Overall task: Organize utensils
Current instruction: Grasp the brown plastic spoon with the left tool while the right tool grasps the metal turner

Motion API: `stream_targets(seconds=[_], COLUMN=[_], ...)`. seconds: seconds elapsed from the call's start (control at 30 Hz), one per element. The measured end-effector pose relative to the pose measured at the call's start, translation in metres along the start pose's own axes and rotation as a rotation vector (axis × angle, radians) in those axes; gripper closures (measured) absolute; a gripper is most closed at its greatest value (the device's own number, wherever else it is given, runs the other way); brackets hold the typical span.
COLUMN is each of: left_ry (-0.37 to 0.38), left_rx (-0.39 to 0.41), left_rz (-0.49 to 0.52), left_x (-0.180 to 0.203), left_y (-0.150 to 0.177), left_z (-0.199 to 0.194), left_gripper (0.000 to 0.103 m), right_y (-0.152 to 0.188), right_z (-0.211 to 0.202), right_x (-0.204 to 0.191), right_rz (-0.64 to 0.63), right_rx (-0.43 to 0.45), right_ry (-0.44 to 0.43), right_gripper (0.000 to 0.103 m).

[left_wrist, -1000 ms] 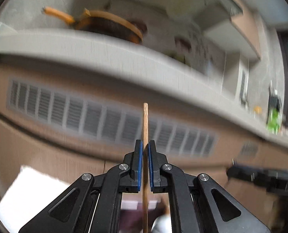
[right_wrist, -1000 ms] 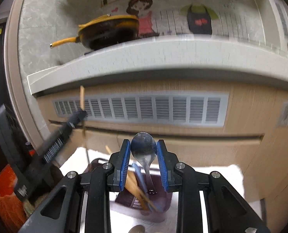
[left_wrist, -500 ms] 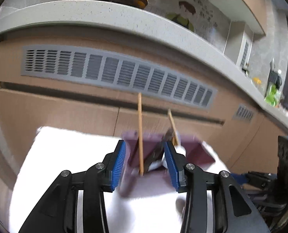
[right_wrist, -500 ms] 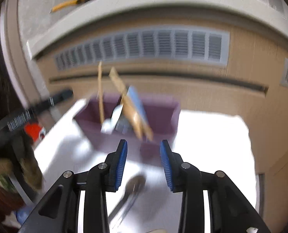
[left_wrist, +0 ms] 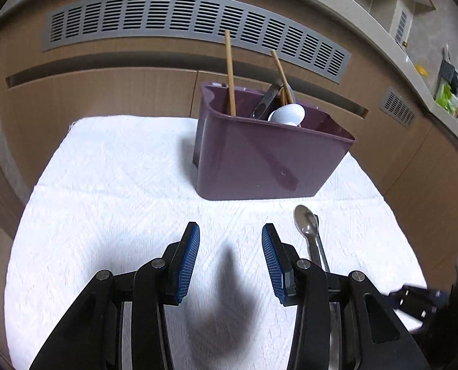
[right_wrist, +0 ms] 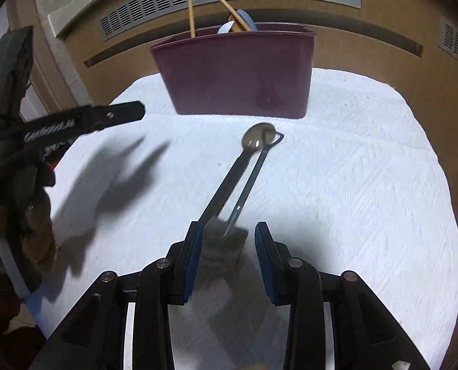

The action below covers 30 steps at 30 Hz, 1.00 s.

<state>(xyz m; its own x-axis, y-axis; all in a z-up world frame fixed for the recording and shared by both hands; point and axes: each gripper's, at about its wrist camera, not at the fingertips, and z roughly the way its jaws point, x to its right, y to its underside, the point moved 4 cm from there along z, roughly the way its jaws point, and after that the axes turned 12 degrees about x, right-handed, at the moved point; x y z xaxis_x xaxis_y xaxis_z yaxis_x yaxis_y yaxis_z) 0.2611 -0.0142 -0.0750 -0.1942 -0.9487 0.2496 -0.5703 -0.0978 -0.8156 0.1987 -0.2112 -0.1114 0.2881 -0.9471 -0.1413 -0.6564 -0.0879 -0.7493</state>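
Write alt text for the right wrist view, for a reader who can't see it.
The right tongs hang open over the handle end of a metal spoon lying on a white cloth, beside a thin metal utensil I can't identify. Behind stands a purple utensil bin holding wooden chopsticks; the left tongs reach in from the left.

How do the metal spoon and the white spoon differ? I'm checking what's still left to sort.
The metal spoon lies flat on the white cloth, outside the purple bin; the white spoon stands inside the bin among the chopsticks. The metal spoon is shiny, long and slim; the white spoon is matte with a broader bowl. Neither is held by tongs.
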Motion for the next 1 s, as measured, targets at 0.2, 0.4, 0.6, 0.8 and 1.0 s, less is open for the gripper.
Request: stream_targets(seconds=[0.2, 0.4, 0.6, 0.8, 1.0], left_ry=[-0.009, 0.000, 0.040, 0.076, -0.024], left_rx=[-0.037, -0.084, -0.125, -0.182, -0.211], left_rz=[0.004, 0.000, 0.048, 0.129, 0.287], left_x=[0.005, 0.015, 0.040, 0.086, 0.110], left_y=[0.003, 0.013, 0.015, 0.012, 0.014], left_z=[0.008, 0.021, 0.036, 0.078, 0.114], left_gripper=[0.060, 0.060, 0.059, 0.059, 0.059], right_y=[-0.005, -0.003, 0.001, -0.002, 0.002], right_z=[0.008, 0.008, -0.002, -0.012, -0.016], right_x=[0.000, -0.004, 0.031, 0.073, 0.079], right_rz=[0.079, 0.053, -0.006, 0.127, 0.128], right_rx=[-0.010, -0.004, 0.009, 0.026, 0.030], right_ry=[-0.020, -0.049, 0.117, 0.149, 0.140], right_gripper=[0.070, 0.069, 0.071, 0.070, 0.070])
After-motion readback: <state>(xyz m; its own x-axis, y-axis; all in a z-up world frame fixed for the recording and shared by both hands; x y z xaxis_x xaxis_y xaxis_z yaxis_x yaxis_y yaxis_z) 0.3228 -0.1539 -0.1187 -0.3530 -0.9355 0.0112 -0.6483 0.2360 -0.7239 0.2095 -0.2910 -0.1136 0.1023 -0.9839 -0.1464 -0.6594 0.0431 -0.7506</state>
